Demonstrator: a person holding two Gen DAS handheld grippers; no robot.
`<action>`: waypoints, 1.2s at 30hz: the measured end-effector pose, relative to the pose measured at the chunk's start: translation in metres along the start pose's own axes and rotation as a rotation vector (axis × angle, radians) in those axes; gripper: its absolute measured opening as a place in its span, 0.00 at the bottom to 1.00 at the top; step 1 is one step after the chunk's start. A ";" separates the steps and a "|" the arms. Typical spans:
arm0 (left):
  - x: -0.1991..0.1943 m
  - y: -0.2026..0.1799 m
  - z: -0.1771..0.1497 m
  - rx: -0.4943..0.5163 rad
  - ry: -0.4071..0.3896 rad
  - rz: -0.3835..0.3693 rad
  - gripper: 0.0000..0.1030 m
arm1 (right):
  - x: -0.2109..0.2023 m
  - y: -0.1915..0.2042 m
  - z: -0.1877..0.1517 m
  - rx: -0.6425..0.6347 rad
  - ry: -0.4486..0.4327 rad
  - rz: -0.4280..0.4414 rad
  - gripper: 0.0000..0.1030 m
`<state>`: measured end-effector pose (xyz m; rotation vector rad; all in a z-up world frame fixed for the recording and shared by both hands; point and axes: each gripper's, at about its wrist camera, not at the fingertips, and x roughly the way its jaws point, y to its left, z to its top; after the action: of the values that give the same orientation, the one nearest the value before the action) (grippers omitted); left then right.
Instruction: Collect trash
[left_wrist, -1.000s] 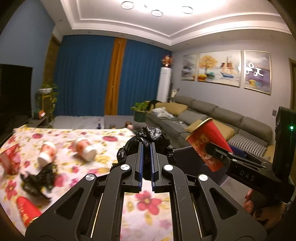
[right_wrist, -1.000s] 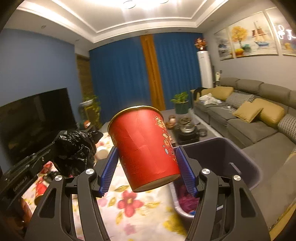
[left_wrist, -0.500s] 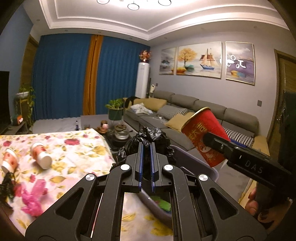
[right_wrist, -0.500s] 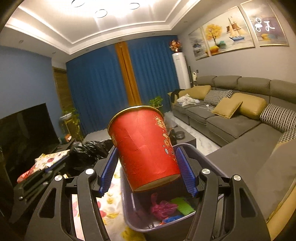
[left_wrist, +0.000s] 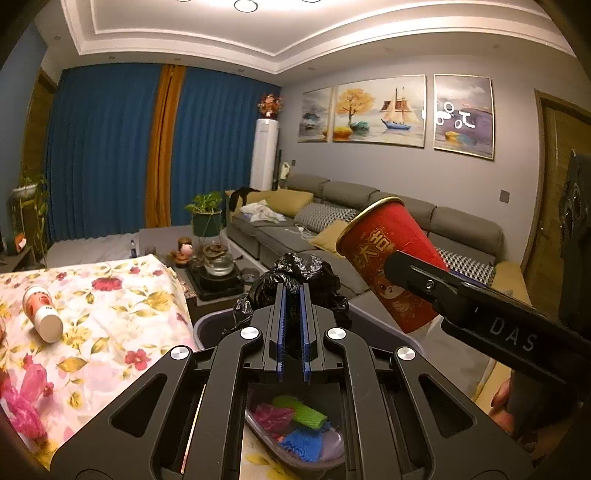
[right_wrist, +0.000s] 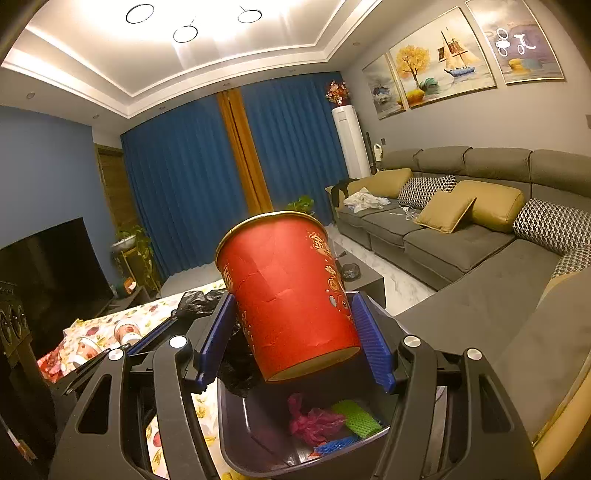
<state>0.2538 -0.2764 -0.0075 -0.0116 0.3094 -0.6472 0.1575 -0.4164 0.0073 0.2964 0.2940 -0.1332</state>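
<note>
My left gripper (left_wrist: 291, 295) is shut on a crumpled black plastic bag (left_wrist: 301, 271) and holds it over the near rim of a grey trash bin (left_wrist: 207, 325). My right gripper (right_wrist: 291, 314) is shut on a red paper cup (right_wrist: 291, 291), tilted, above the same bin (right_wrist: 236, 432). The cup (left_wrist: 391, 254) and the right gripper show at the right of the left wrist view. The bin holds pink, green and blue scraps (right_wrist: 332, 421). The black bag (right_wrist: 201, 301) shows left of the cup in the right wrist view.
A table with a floral cloth (left_wrist: 110, 306) lies left of the bin, with a white and red cup (left_wrist: 42, 314) on its side and a pink scrap (left_wrist: 26, 398). A grey sofa (right_wrist: 461, 236) runs along the right. A low tea table (left_wrist: 218, 277) stands beyond.
Both grippers have swung right from over the table to above the bin, still holding the bag and the cup. The bin's inside has come into view.
</note>
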 end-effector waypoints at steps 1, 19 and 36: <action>0.002 0.000 0.001 -0.002 0.000 -0.001 0.06 | 0.001 -0.001 0.001 0.002 0.001 -0.001 0.62; -0.021 0.050 -0.009 -0.080 0.015 0.107 0.76 | 0.019 0.006 -0.008 0.014 0.014 -0.001 0.77; -0.135 0.088 -0.027 -0.067 -0.049 0.328 0.87 | -0.016 0.065 -0.032 -0.150 -0.011 -0.036 0.85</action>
<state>0.1964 -0.1238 -0.0052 -0.0405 0.2775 -0.3106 0.1449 -0.3439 0.0006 0.1419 0.2970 -0.1477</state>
